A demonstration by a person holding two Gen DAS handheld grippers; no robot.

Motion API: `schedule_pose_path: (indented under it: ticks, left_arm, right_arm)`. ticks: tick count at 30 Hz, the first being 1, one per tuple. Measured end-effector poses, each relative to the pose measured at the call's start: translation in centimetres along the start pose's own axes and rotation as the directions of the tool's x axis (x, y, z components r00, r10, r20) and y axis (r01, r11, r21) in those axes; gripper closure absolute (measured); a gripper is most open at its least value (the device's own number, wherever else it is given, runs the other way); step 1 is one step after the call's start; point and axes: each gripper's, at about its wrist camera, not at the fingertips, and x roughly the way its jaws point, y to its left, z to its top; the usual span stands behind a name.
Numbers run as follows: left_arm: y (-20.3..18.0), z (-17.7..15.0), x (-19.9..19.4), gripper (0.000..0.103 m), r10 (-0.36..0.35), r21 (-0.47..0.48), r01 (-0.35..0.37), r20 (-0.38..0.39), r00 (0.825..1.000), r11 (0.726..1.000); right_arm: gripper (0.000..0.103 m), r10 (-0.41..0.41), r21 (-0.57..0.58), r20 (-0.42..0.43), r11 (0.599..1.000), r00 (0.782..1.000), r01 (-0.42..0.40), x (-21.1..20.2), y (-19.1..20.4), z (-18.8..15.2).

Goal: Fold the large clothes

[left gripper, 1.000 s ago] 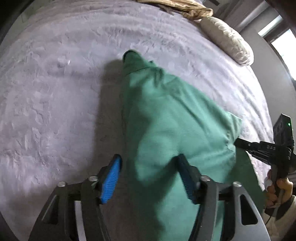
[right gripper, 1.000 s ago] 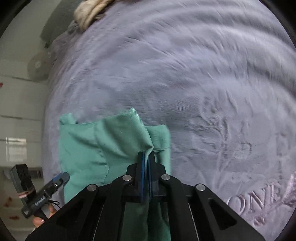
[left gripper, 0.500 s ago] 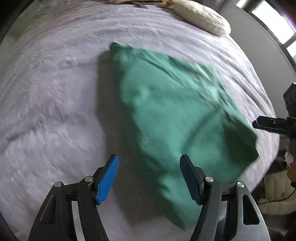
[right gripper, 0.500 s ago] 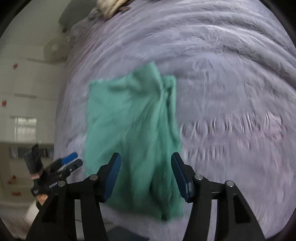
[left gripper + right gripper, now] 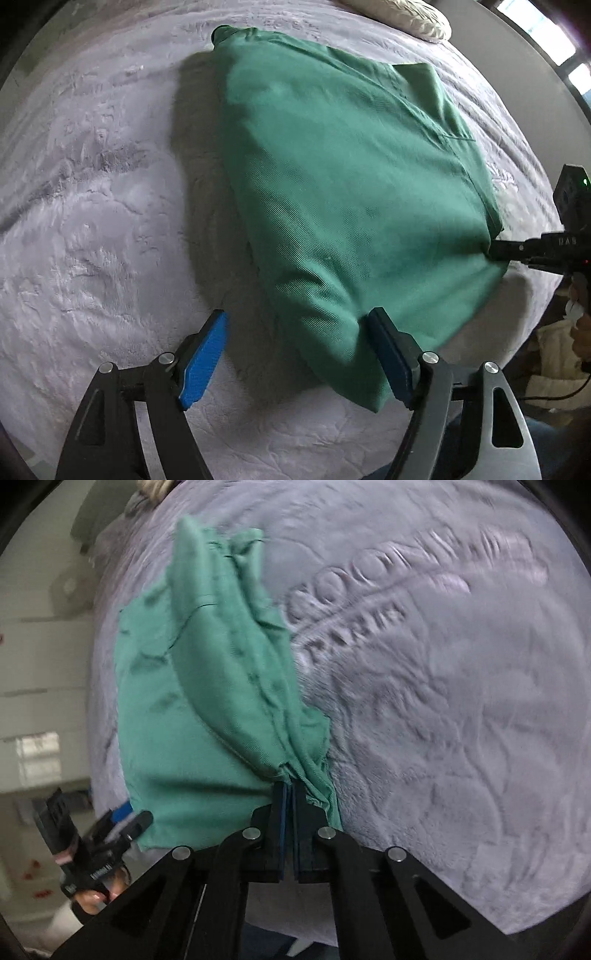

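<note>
A green garment (image 5: 351, 184) lies folded over on a lilac fuzzy blanket (image 5: 92, 221). My left gripper (image 5: 295, 317) hangs over the garment's near corner, its jaws opening. The corner lies between the blue pads (image 5: 203, 354), which do not press on it. My right gripper (image 5: 290, 788) is shut on a bunched edge of the garment (image 5: 207, 701) and lifts a ridge of cloth. In the left wrist view the right gripper (image 5: 493, 251) pinches the garment's right corner. In the right wrist view the left gripper (image 5: 129, 816) shows at the lower left, held by a hand.
A cream pillow (image 5: 406, 14) lies at the far end of the bed. Raised lettering (image 5: 406, 572) marks the blanket right of the garment. The bed's edge runs close behind both grippers, with a wall and window (image 5: 546, 40) beyond the right side.
The garment dropped and spread flat on the blanket. My right gripper let go, opened wide, then shut again on the garment's edge. Both grippers drew back toward the bed's near edge.
</note>
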Motion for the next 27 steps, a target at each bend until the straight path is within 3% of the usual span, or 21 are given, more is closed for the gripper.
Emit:
schedule_pose_path:
  ticks: [3, 7, 16, 19, 22, 25, 27]
  left_arm:
    - [0.2, 0.1, 0.2, 0.024, 0.001, -0.023, -0.001, 0.002, 1.000, 1.000]
    - [0.3, -0.3, 0.0, 0.024, -0.001, -0.024, 0.001, 0.003, 1.000, 1.000]
    - [0.5, -0.5, -0.5, 0.024, 0.011, -0.035, -0.011, -0.002, 1.000, 0.999]
    - [0.8, -0.7, -0.6, 0.024, 0.009, -0.044, -0.009, 0.000, 1.000, 0.999]
    - [0.7, -0.7, -0.6, 0.024, 0.011, -0.054, -0.011, -0.004, 1.000, 0.998]
    - [0.5, -0.6, -0.5, 0.019, 0.034, -0.051, -0.034, -0.008, 0.999, 0.998]
    - [0.4, -0.4, -0.4, 0.019, 0.033, -0.053, -0.034, -0.016, 0.999, 0.998]
  right_arm:
    - [0.103, 0.012, 0.017, 0.006, 1.000, 1.000, -0.012, -0.4, -0.6, -0.4]
    - [0.103, -0.037, -0.036, -0.013, 0.999, 0.999, 0.036, -0.2, 0.7, -1.0]
    - [0.103, -0.125, -0.041, -0.050, 0.992, 0.991, 0.123, -0.7, 2.7, -1.8]
    - [0.101, -0.165, -0.084, 0.013, 0.983, 0.986, 0.165, -3.5, 4.2, -1.7]
    - [0.101, -0.123, -0.146, 0.086, 0.980, 0.989, 0.135, -5.6, 6.4, -0.9]
    - [0.101, -0.124, -0.199, 0.080, 0.970, 0.989, 0.138, -4.6, 8.6, 0.1]
    - [0.101, -0.188, -0.215, 0.052, 0.957, 0.981, 0.195, -2.5, 9.0, 1.0]
